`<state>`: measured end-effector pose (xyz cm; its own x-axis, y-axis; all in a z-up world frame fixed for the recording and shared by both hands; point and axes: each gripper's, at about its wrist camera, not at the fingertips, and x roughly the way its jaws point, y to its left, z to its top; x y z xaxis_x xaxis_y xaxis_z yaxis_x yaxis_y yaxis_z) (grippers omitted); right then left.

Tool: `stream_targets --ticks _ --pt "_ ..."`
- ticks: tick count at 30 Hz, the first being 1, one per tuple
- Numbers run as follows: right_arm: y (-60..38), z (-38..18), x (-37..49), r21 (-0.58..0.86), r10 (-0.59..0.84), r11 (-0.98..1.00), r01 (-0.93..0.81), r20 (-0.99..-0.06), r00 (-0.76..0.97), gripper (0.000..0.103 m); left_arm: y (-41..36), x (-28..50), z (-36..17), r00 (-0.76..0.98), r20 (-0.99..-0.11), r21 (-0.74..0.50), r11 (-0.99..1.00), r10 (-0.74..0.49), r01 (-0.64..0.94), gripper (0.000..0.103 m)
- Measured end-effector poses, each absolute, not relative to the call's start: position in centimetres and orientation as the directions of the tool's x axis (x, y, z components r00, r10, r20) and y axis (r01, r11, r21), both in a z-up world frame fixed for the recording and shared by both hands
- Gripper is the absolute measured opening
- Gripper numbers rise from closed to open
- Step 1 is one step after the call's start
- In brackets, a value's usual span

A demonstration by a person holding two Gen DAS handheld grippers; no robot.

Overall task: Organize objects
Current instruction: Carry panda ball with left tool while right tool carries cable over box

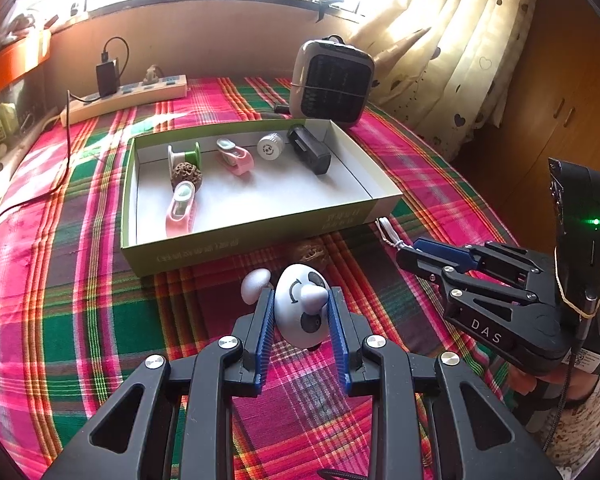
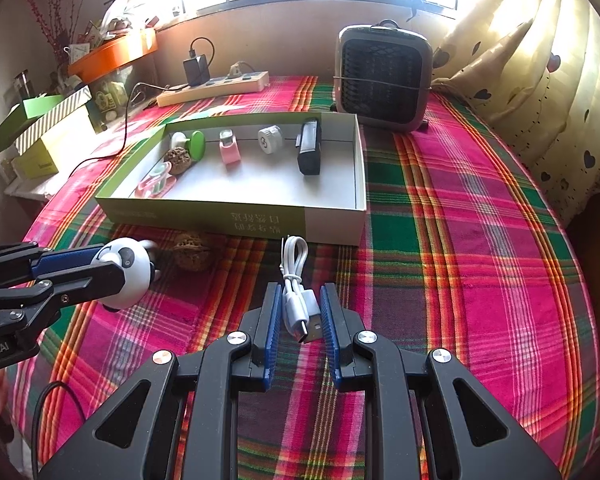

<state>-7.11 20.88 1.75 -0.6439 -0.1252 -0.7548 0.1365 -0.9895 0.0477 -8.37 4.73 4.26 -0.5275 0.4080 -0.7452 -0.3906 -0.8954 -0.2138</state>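
in the right wrist view, at the far left edge, the left gripper (image 2: 112,270) comes in from the side with its jaws clamped on a white panda-faced toy (image 2: 124,274). just right of it, a walnut (image 2: 192,256) lies on the plaid tablecloth (image 2: 480,260), near the front wall of the shallow green-and-white box (image 2: 228,220). inside the box, from left to right, sit a pink clip (image 2: 154,184), a second walnut (image 2: 178,160), a green-and-white spool (image 2: 192,144), another pink clip (image 2: 229,148), a small white cylinder (image 2: 270,139) and a black rectangular device (image 2: 310,152). at lower centre, the right gripper (image 2: 300,312) has its blue pads closed on a coiled white usb cable (image 2: 296,280), whose loop reaches toward the box and whose plug points back at the camera. behind the box, a power strip (image 2: 216,88) lies at upper left of centre and a small fan heater (image 2: 382,76) stands at upper right, with a heart-print curtain (image 2: 540,80) at the right edge.

in the left wrist view, the toy sits squeezed between the blue pads at lower centre, just short of the box.
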Motion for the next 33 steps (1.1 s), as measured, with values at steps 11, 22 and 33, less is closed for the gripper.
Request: stream_targets --ticks 11,22,33 --pt "20.5 3.3 -6.8 0.057 -0.142 -0.988 0.147 -0.726 -0.673 0.021 4.5 -8.6 5.3 -0.55 -0.725 -0.212 -0.895 0.414 -0.393 0.024" --pt "19.9 4.2 -7.6 0.058 -0.156 -0.985 0.163 -0.709 -0.687 0.021 4.1 -9.9 5.9 -0.572 -0.712 -0.215 -0.901 0.408 -0.376 0.024" --pt "19.5 4.4 -9.3 0.066 -0.173 -0.982 0.179 -0.708 -0.685 0.021 3.7 -11.8 6.0 -0.579 -0.71 -0.219 -0.908 0.4 -0.358 0.024"
